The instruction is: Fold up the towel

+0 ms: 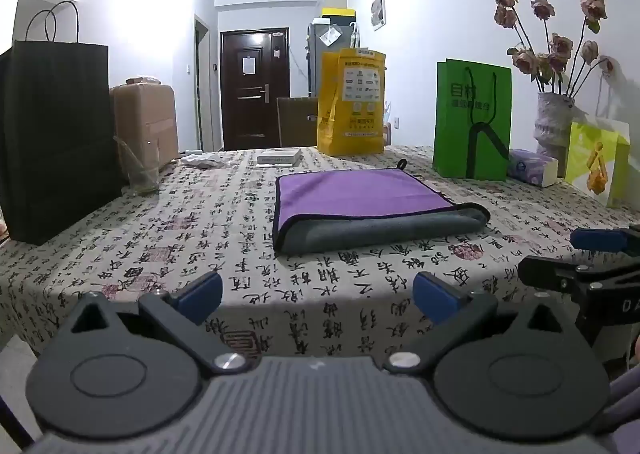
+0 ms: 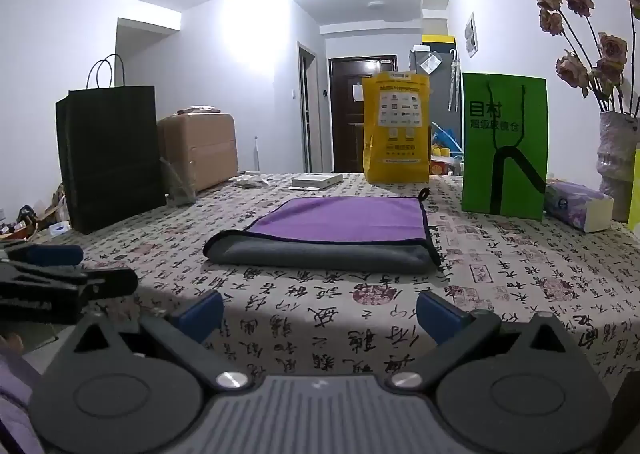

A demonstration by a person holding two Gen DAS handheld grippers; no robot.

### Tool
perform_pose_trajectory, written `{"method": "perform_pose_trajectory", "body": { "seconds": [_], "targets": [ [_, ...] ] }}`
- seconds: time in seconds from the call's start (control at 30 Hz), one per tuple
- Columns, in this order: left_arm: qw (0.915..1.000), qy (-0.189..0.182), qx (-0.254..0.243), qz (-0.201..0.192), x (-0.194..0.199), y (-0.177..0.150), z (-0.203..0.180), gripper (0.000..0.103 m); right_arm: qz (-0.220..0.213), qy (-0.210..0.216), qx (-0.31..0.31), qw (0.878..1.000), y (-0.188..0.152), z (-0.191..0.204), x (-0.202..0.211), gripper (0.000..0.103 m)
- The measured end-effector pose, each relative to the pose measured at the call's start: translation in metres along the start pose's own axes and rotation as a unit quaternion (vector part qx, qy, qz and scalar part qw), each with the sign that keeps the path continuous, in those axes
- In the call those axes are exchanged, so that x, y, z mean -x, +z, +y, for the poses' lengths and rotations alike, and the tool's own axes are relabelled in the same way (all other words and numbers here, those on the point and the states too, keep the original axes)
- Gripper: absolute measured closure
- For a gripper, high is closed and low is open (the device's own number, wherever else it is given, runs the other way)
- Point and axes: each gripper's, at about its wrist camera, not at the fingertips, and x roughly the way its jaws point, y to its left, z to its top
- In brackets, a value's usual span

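A purple towel (image 1: 360, 196) with a grey underside lies folded flat on the table, its rolled grey fold toward me; it also shows in the right wrist view (image 2: 340, 220). My left gripper (image 1: 318, 296) is open and empty, hanging at the table's near edge, short of the towel. My right gripper (image 2: 320, 316) is open and empty, also short of the towel near the front edge. The right gripper's fingers (image 1: 592, 242) show at the right of the left wrist view. The left gripper's fingers (image 2: 48, 254) show at the left of the right wrist view.
The table has a calligraphy-print cloth (image 1: 200, 238). A black paper bag (image 1: 56, 134) and a glass (image 1: 140, 170) stand at the left. A yellow bag (image 1: 352, 102), green bag (image 1: 472, 118), tissue pack (image 1: 532, 168), flower vase (image 1: 554, 122) and small box (image 1: 278, 157) stand behind.
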Motion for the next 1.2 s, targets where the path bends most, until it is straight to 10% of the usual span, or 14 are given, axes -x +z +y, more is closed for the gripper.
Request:
{"method": "perform_pose_trajectory", "body": {
  "seconds": [1.2],
  "targets": [
    [1.0000, -0.004, -0.002, -0.008, 0.0029, 0.0028, -0.0021, 0.000, 0.001, 0.009, -0.007, 1.000, -0.0010, 0.0011, 0.0012, 0.000]
  ]
}}
